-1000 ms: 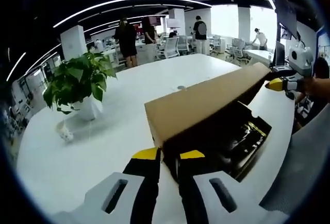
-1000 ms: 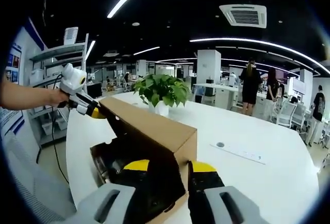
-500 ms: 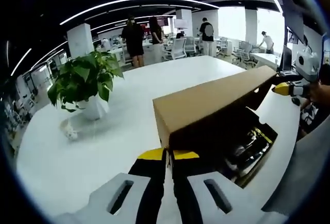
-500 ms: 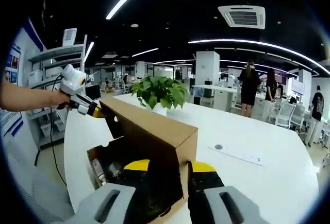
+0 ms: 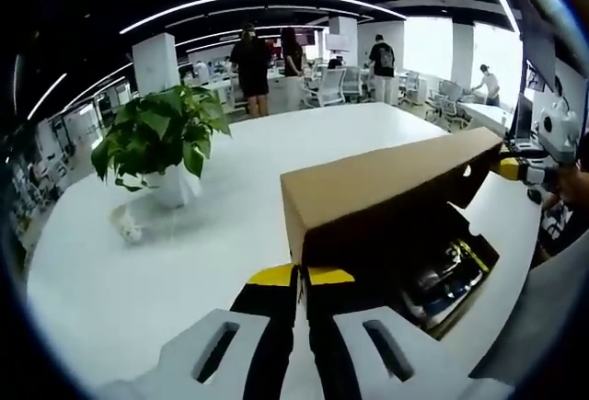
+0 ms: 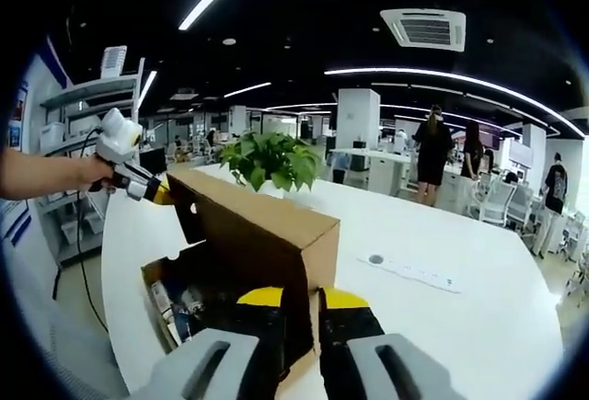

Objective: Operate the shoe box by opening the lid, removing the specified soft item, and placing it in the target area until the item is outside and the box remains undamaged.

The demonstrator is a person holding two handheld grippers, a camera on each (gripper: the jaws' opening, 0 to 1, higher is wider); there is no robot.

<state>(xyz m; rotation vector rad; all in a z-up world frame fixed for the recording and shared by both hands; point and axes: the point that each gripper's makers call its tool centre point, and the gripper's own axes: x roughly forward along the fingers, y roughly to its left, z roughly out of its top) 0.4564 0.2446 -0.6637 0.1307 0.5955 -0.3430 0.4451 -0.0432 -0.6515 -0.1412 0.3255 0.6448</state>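
Note:
The brown cardboard lid [image 5: 396,188] of the shoe box is tilted up over the box base [image 5: 465,276], which holds dark items with some yellow. My left gripper [image 5: 302,276] is shut on the lid's near end. The right gripper [image 5: 517,169] meets the lid's far end, held by a hand. In the right gripper view the lid [image 6: 248,221] stands above the open base [image 6: 161,301]. My right gripper [image 6: 302,297] is shut on the lid's near edge there, and the left gripper [image 6: 152,190] grips the far corner.
The box lies near one edge of a large white table [image 5: 230,170]. A potted plant [image 5: 161,142] [image 6: 271,159] stands past the box, with a small white object [image 5: 124,225] beside it. A flat strip [image 6: 405,269] lies on the table. Several people stand in the office behind.
Both grippers' jaws have closed from a wider gap down onto the lid's ends. The lid stays raised over the base, and both views have shifted slightly.

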